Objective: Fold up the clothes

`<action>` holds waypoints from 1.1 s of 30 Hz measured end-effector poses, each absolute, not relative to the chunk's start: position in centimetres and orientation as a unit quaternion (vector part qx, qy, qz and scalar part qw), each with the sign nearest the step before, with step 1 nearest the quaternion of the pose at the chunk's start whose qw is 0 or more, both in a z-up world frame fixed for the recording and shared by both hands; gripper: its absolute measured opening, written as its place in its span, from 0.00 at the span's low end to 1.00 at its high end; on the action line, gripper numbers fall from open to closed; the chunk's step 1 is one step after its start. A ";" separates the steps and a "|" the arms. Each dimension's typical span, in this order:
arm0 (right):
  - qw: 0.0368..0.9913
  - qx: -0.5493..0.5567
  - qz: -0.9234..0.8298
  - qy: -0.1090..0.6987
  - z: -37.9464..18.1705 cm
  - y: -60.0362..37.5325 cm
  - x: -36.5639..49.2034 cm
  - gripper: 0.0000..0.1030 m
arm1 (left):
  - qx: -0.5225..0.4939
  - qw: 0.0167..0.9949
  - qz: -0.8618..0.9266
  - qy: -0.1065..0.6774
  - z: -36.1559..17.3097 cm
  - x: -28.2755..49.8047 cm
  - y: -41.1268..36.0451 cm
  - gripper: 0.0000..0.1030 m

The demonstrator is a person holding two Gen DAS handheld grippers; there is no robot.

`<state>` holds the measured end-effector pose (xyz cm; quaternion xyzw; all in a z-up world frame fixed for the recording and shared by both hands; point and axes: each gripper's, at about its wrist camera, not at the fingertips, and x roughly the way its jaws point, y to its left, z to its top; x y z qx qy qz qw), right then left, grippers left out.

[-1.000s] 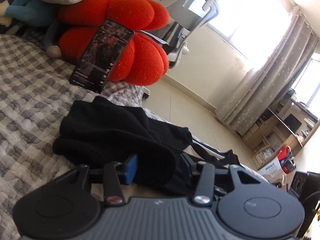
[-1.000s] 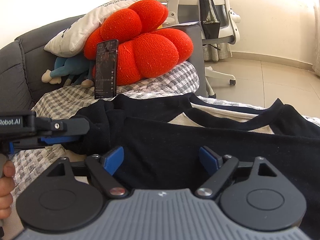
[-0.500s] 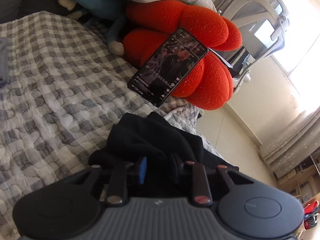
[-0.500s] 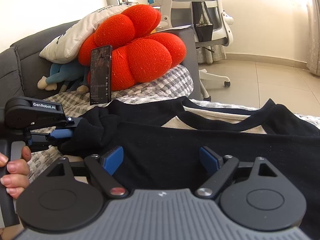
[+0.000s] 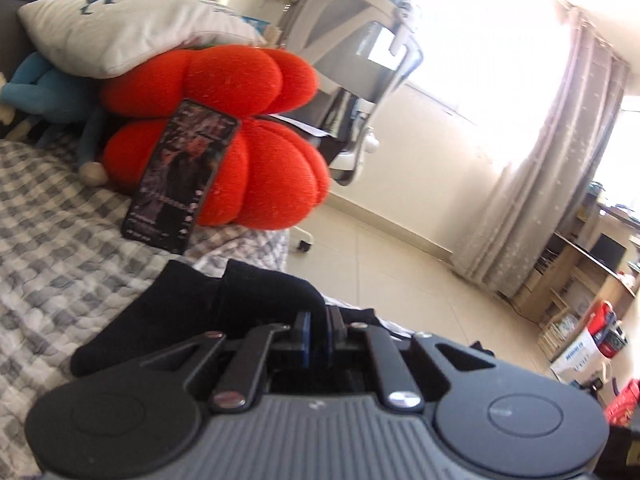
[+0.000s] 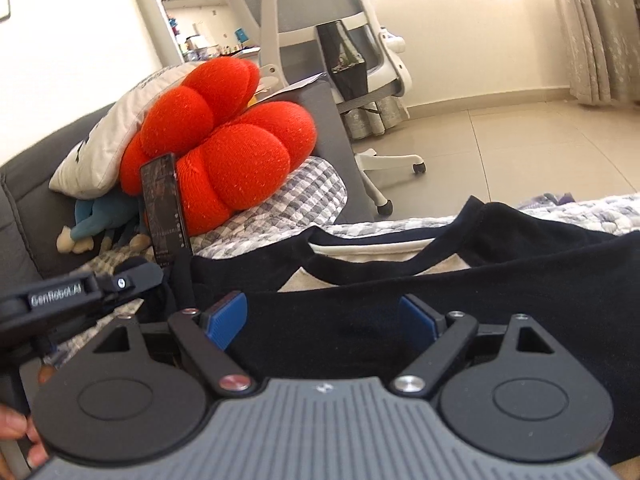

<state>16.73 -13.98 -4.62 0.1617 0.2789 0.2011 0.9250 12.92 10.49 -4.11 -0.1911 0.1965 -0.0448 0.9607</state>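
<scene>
The left gripper is pinched tight on a bunched sleeve of the black shirt, cloth caught between its blue pads. The right gripper stands wide apart over the shirt's body, holding nothing. The shirt lies spread on a grey-checked quilt, its neckline facing away. To fold the sleeve well, I would judge the left hand should carry it across the chest in one flat pass, keeping the cloth taut, while the right pins the body so it does not drag. Beyond lie a red knotted cushion with a phone propped against it, a white pillow, an office chair, a tiled floor and pale curtains.
</scene>
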 end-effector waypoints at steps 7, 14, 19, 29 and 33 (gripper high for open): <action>0.880 0.272 0.240 0.307 -4.7 -17.0 17.9 0.83 | -0.122 0.956 -0.149 0.221 -4.9 13.1 7.0 0.07; 0.835 0.335 0.264 0.348 -5.6 -18.0 18.6 0.83 | -0.050 0.930 -0.249 0.264 -6.4 12.6 4.5 0.12; 0.828 0.346 0.268 0.349 -5.4 -18.3 18.5 0.83 | -0.053 0.924 -0.279 0.257 -6.5 12.3 4.4 0.25; 0.860 0.262 0.249 0.360 -4.5 -17.0 18.0 0.47 | -0.019 0.923 -0.262 0.281 -5.9 10.9 4.4 0.36; 0.873 0.222 0.249 0.355 -4.4 -16.0 17.7 0.11 | -0.015 0.928 -0.232 0.290 -4.7 10.0 5.7 0.41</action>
